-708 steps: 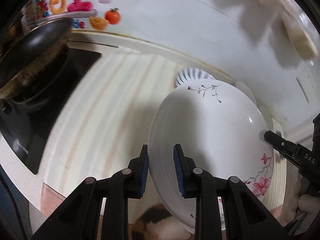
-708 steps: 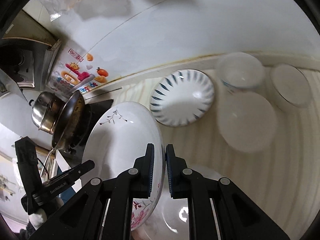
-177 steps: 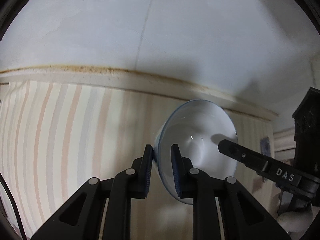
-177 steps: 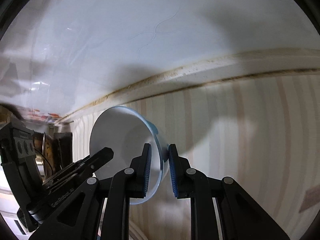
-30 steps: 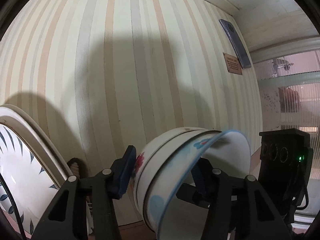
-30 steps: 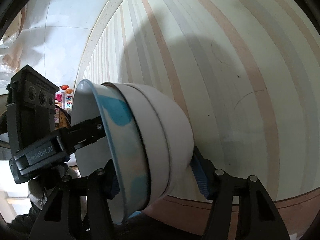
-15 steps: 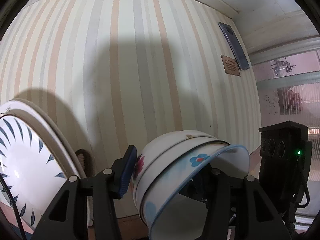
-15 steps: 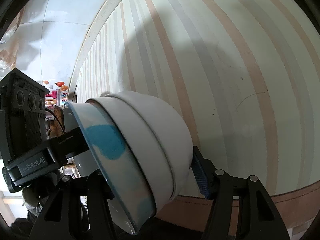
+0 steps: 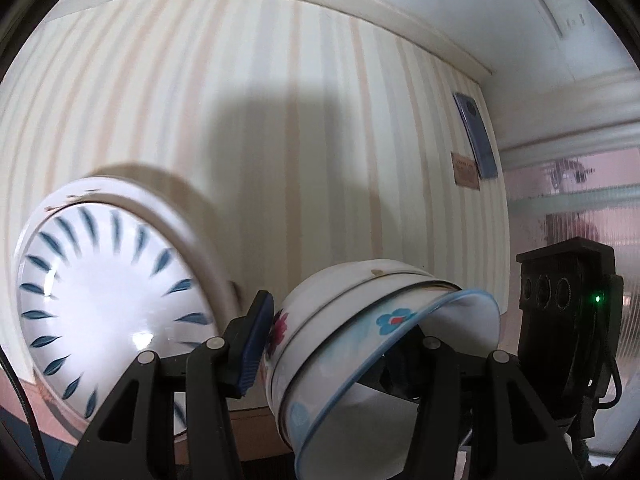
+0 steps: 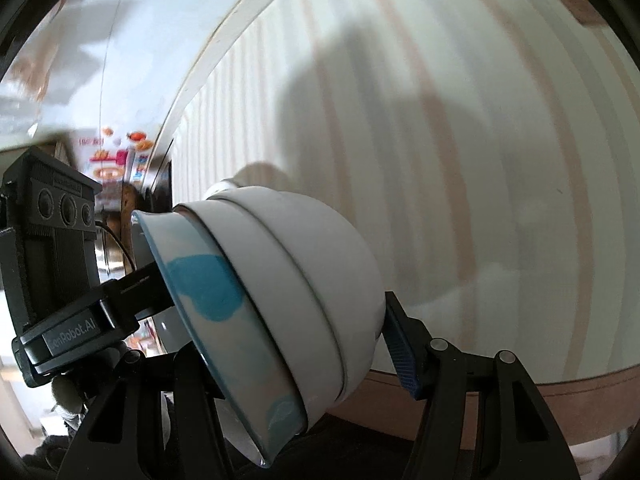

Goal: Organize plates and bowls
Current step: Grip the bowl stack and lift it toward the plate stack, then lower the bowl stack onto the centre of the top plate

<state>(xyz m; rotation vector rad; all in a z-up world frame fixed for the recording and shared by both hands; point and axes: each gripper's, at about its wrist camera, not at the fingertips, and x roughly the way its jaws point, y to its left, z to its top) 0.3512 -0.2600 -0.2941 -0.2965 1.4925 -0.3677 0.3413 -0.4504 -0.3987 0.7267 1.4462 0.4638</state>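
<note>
Three nested bowls point(image 9: 360, 336) hang tilted above the striped counter, a blue-rimmed flowered one innermost. My left gripper point(image 9: 332, 344) is shut on the stack. Its blue pad point(image 9: 256, 336) presses the outer bowl's base and its other finger is hidden inside. My right gripper point(image 10: 296, 344) is shut on the same bowls point(image 10: 288, 288) from the opposite side. One of its pads point(image 10: 400, 352) is on the base, the other lies behind the rim. A stack of plates point(image 9: 108, 300), the top one with blue leaf marks, rests at the left near the counter's front edge.
The striped counter point(image 9: 280, 140) stretches back to a white wall. On it at the far right lie a phone point(image 9: 476, 136) and a small brown card point(image 9: 464, 176). A ribbed glass pane point(image 9: 580, 208) stands to the right. Colourful wall stickers point(image 10: 120, 156) show far left.
Both grippers have risen with the bowl stack between them and moved across the counter. The blue-leaf plate stack has come much further into the left wrist view.
</note>
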